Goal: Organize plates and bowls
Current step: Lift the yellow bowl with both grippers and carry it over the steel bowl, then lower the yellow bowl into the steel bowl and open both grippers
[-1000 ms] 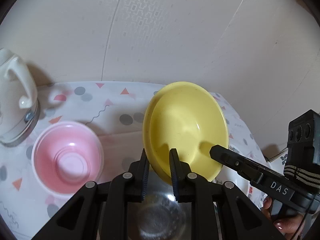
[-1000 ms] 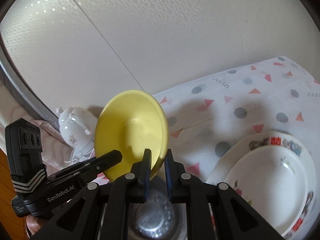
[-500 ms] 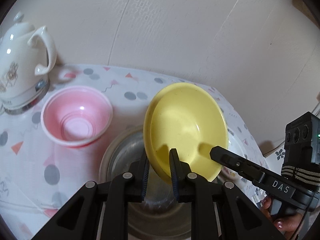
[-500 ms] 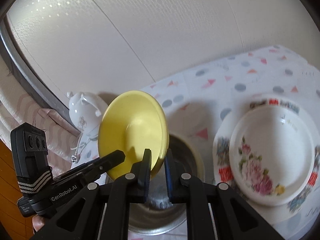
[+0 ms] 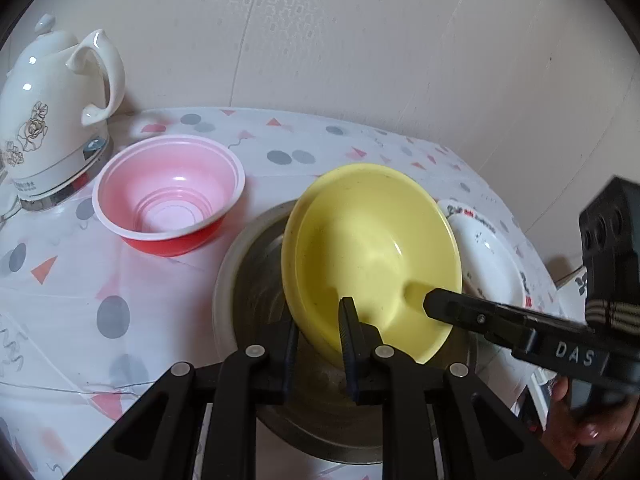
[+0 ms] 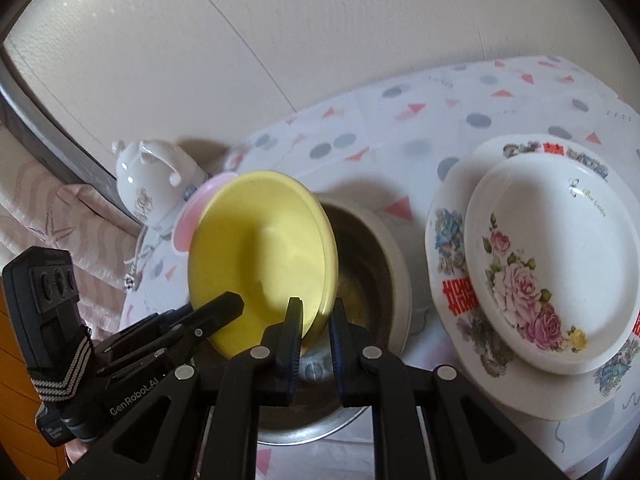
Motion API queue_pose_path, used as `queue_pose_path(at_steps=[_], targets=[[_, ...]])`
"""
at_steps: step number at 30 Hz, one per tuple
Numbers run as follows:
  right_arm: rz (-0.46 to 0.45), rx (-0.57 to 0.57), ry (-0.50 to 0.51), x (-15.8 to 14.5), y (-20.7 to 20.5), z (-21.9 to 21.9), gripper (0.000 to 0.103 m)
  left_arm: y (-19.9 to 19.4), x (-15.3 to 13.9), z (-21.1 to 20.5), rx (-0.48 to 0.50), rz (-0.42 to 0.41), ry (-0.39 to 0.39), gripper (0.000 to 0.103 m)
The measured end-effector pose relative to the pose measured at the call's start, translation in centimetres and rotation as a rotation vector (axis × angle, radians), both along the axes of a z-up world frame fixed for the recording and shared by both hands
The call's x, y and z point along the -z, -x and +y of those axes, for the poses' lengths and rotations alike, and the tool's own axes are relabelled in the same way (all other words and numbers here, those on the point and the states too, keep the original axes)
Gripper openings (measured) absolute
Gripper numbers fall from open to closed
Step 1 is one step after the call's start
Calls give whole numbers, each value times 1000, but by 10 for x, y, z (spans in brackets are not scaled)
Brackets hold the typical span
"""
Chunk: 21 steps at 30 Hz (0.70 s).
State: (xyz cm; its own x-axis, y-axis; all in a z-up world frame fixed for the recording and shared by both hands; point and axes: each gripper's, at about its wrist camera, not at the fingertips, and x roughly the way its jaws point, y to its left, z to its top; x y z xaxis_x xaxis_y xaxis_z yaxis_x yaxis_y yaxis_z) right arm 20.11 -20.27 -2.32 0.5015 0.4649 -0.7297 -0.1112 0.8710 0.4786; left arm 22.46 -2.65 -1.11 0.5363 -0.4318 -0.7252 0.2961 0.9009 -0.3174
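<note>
Both grippers are clamping one yellow bowl (image 5: 372,256) by its rim, tilted on edge above a steel bowl (image 5: 248,264): the left gripper (image 5: 318,340) has its jaws pinching the near rim, and the right gripper (image 6: 316,330) is doing the same from the opposite side. Beyond, one pink bowl (image 5: 168,204) is sitting on the counter (image 5: 56,296) near one white kettle (image 5: 52,120). Right of the steel bowl, two plates (image 6: 552,264) are lying stacked, the smaller on top.

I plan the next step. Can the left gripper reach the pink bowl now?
Probably not yet: the left gripper is shut on the yellow bowl. The pink bowl itself stands uncovered.
</note>
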Motion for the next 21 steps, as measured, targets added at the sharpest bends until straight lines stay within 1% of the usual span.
queue_pose_path(at_steps=[4,9,13,16,21], targets=[[45,-13,41,2,-6,3,13,3,2,-3,9,-8,-28,20],[53,-29,103,-3,-9,10,14,5,2,-7,16,-26,-57,21],[69,-41,113,-2,-12,11,14,6,2,-8,18,-41,-88,23],[78,-39,139,0,-15,11,14,7,3,-7,14,-55,-110,23],[97,-34,145,1,-19,10,14,7,3,-6,15,-64,-117,25]])
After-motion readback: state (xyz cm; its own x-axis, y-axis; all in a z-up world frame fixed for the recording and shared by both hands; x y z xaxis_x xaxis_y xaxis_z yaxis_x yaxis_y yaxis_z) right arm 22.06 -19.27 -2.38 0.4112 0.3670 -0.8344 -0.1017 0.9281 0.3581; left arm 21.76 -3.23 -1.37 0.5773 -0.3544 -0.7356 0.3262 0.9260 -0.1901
